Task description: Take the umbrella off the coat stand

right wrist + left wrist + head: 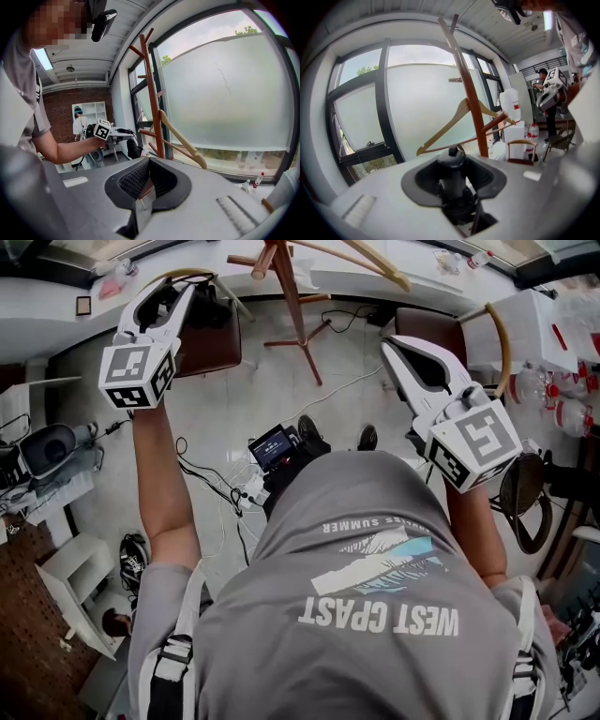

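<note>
You held your left gripper (176, 289) at the upper left, with the black umbrella (211, 307) bunched at its tips, over a brown chair (214, 351). Your right gripper (394, 343) pointed up the picture, near the wooden coat stand (292, 306) but apart from it. The stand's legs spread across the pale floor (253, 399).

Grey T-shirt (375, 549) with white lettering; shoulder straps (173, 657); white left tool (180, 289) and right tool (394, 343) carry black-and-white marker cubes (139, 374).
</note>
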The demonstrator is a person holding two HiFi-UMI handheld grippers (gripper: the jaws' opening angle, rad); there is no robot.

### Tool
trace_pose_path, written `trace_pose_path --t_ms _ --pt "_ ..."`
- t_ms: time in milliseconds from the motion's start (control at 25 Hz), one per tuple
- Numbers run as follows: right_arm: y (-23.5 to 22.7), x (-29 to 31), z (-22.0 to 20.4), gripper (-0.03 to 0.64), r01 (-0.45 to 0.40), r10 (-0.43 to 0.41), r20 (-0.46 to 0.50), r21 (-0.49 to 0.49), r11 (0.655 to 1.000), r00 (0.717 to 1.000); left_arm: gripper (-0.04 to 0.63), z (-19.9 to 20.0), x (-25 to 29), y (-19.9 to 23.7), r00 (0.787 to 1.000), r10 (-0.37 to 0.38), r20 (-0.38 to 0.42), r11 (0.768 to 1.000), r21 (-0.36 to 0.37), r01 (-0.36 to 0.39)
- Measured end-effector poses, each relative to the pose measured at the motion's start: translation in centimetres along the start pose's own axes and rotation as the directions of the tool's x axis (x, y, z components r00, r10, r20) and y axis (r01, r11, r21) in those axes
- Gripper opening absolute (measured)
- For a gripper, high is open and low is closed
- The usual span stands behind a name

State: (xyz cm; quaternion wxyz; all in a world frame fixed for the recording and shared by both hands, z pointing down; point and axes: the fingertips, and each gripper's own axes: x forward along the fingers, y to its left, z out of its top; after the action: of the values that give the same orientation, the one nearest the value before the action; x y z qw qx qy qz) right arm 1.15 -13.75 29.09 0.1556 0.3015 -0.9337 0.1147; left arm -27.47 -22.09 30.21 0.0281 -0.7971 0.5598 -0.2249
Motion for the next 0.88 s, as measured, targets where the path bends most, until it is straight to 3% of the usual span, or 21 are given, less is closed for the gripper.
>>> trace_pose_path --t_ms 240,520,880 --pt "1.0 0.1 0.6 0.002 -0.025 0.025 0.036 -0.011 1.000 0.999 0.146 2.3 -4.5 -0.5 0.999 0.025 0.033 0.998 0.050 -0.026" --pt "2.1 -0.1 1.0 0.002 -0.049 0.051 0.064 -0.029 0.998 0.997 0.144 6.8 -10.7 -1.7 0.989 0.060 0.132 0.994 0.083 -0.072" --pt "2.5 -1.1 3.0 0.000 -0.076 0.082 0.111 -0.060 0.995 0.990 0.143 12.3 -16.4 -5.4 0.975 0.045 0.218 0.989 0.129 -0.074"
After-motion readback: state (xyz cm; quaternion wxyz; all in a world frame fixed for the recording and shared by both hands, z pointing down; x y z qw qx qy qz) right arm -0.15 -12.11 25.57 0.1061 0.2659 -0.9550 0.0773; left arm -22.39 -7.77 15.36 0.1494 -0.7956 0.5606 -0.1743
